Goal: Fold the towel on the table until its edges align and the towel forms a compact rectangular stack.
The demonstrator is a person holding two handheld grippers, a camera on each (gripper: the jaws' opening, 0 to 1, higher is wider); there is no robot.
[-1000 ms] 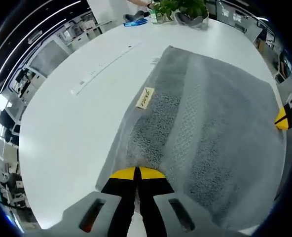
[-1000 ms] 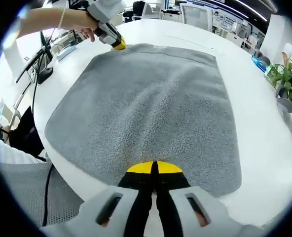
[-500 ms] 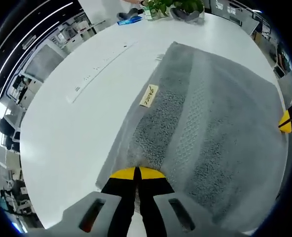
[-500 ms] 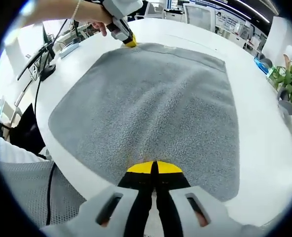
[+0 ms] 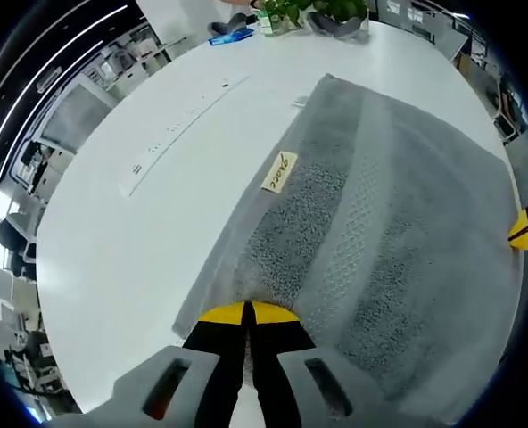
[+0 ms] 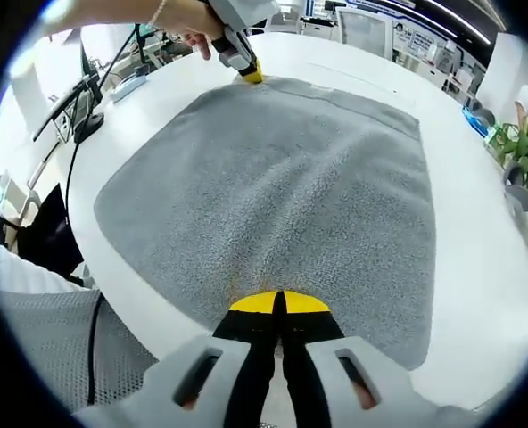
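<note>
A: Where does the towel point(image 5: 371, 223) lie?

B: Spread flat on the white surface point(image 5: 139, 232). The left gripper point(image 5: 246, 314) has its jaws clenched on a corner at 6 o'clock in the left gripper view; a yellow label point(image 5: 279, 172) sits near the long edge toward 12.

A: And the right gripper point(image 6: 277, 303)?

B: Jaws clamped on the near hem at 6 in the right gripper view; the left one shows at 11 on the far corner. Bare surface lies at 9 and 3; plants point(image 6: 524, 152) stand at 3
</note>
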